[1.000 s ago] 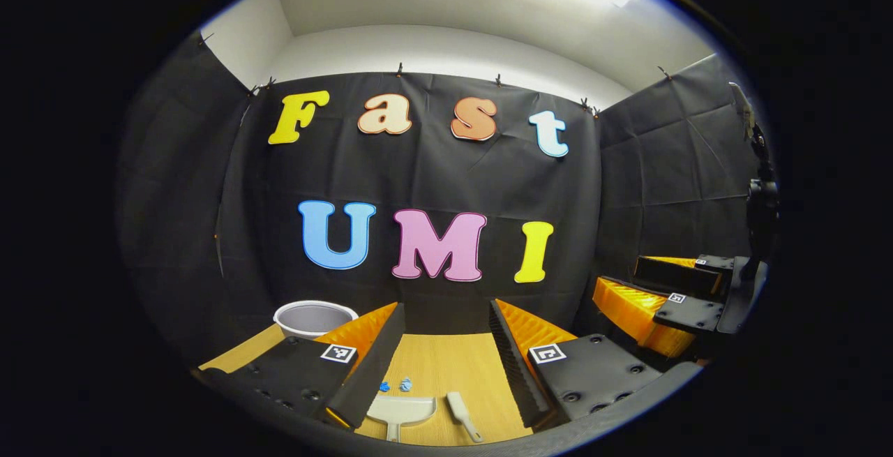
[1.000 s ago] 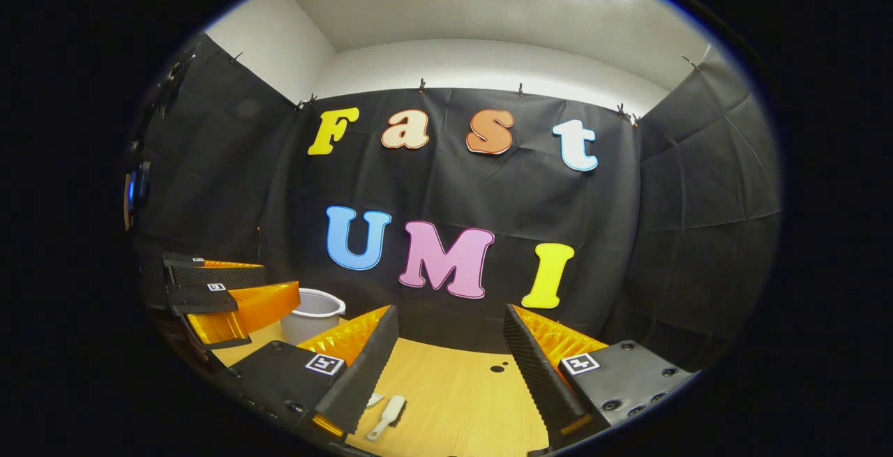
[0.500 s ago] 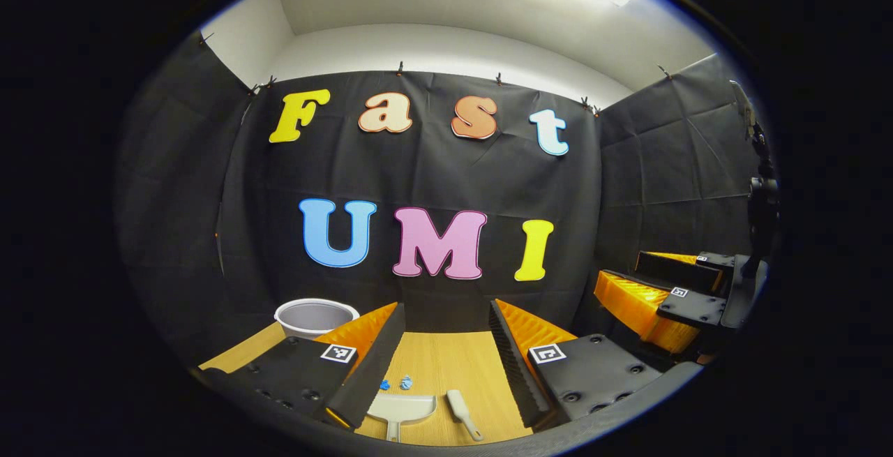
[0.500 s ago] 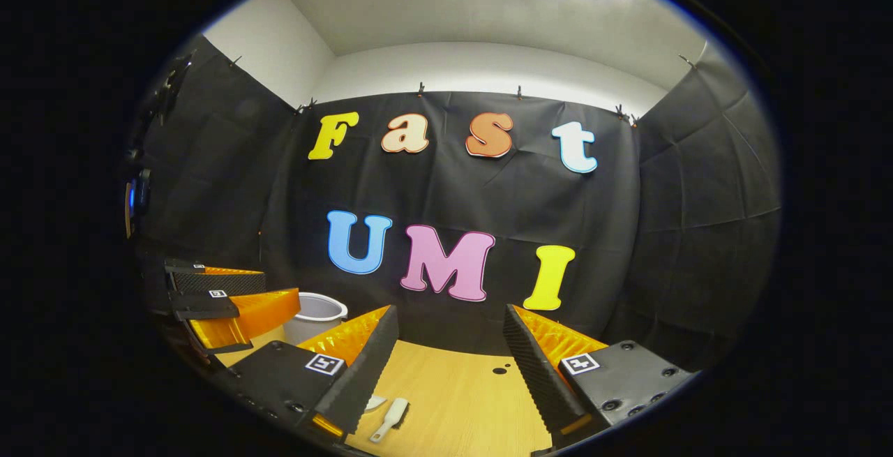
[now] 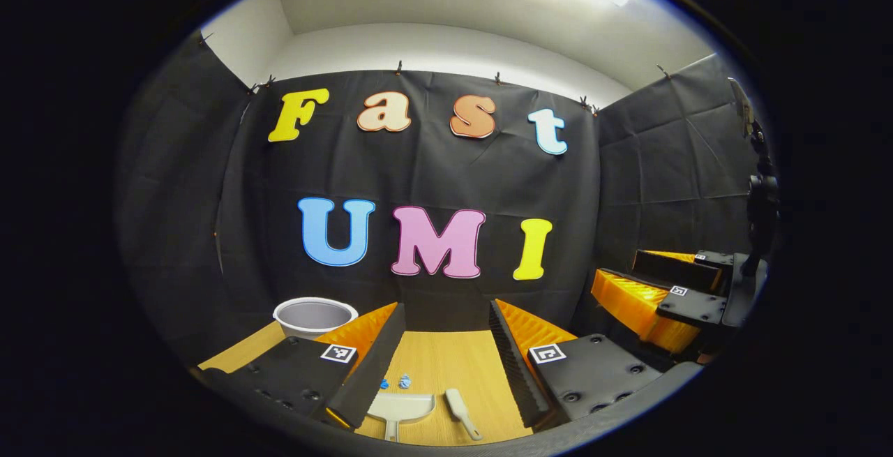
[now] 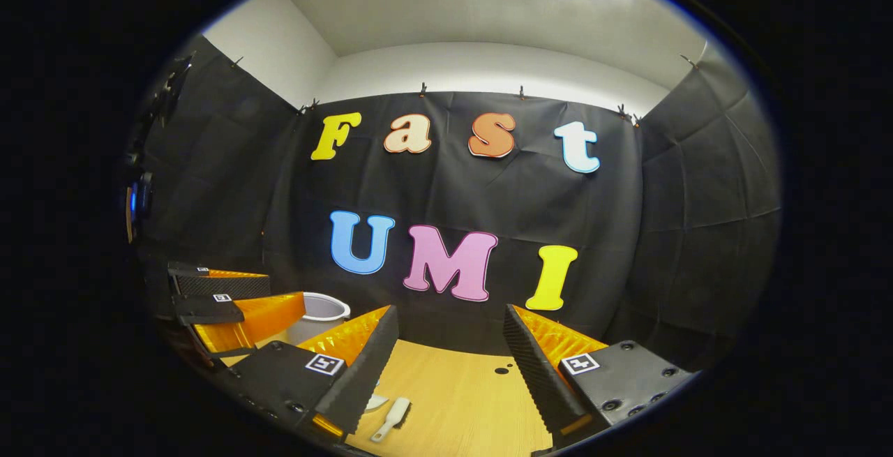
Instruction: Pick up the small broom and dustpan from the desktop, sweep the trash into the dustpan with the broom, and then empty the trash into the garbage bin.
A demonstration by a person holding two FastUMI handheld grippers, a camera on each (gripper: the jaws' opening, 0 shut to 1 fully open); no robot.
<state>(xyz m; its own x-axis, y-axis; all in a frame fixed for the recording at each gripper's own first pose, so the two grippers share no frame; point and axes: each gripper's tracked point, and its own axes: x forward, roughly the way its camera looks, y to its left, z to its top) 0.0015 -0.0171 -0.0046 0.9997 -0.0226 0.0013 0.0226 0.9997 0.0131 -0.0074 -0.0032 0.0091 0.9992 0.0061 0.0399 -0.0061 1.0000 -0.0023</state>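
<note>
White dustpan (image 5: 400,406) and broom (image 5: 461,411), blue trash (image 5: 404,381) (crumpled), on light wood-grain desktop (image 5: 446,363).

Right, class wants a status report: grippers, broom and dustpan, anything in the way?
Left gripper open, right gripper open, both above desk. Broom and dustpan lying untouched, blue trash beyond dustpan. Nothing blocking.

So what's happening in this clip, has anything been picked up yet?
Nothing is held yet. Both the left gripper and the right gripper hang open above the wooden desktop. The dustpan and small broom lie side by side on it, with bits of blue trash just beyond the dustpan. The garbage bin stands at the back left.
</note>
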